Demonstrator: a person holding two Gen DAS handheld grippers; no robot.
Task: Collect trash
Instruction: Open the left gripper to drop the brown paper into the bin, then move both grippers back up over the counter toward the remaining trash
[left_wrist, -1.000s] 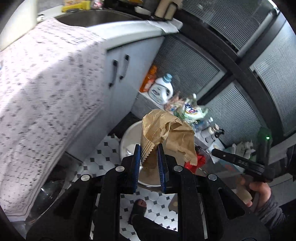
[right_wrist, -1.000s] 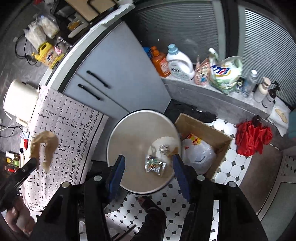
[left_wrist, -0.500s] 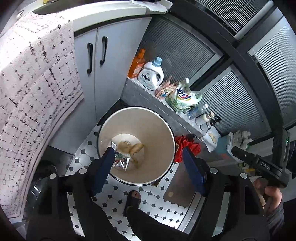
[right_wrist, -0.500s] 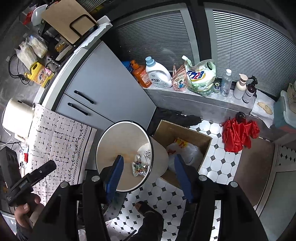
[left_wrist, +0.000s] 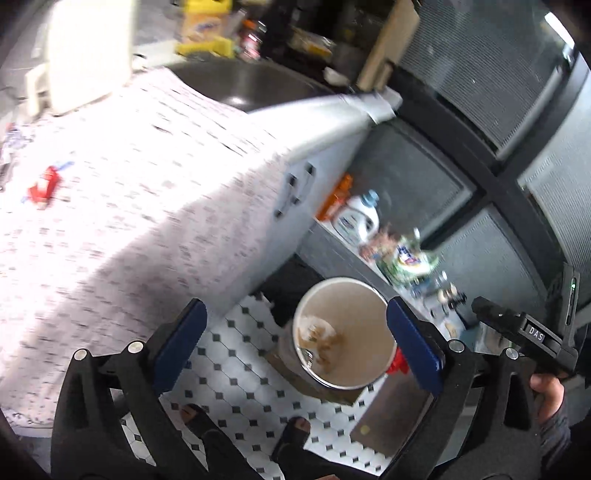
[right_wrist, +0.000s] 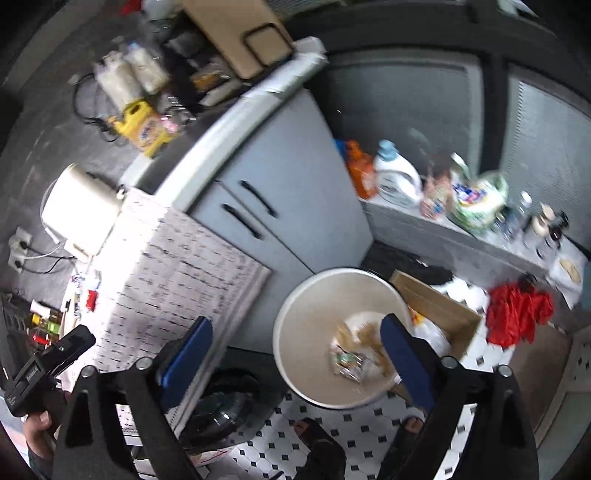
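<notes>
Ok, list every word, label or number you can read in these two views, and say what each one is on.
"DAS": on the right gripper's black body, seen in the left wrist view.
Detergent bottle: label blurred, unreadable.
Green refill pouch: print blurred, unreadable.
Yellow jug: label blurred, unreadable.
Left gripper's body label in the right wrist view: too blurred to read.
Wrappers in the bin: unreadable.

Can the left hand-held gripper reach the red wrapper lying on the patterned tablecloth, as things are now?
Probably yes. The left hand-held gripper is open and empty, and the red wrapper lies uncovered on the tablecloth, with nothing visible between them.
</notes>
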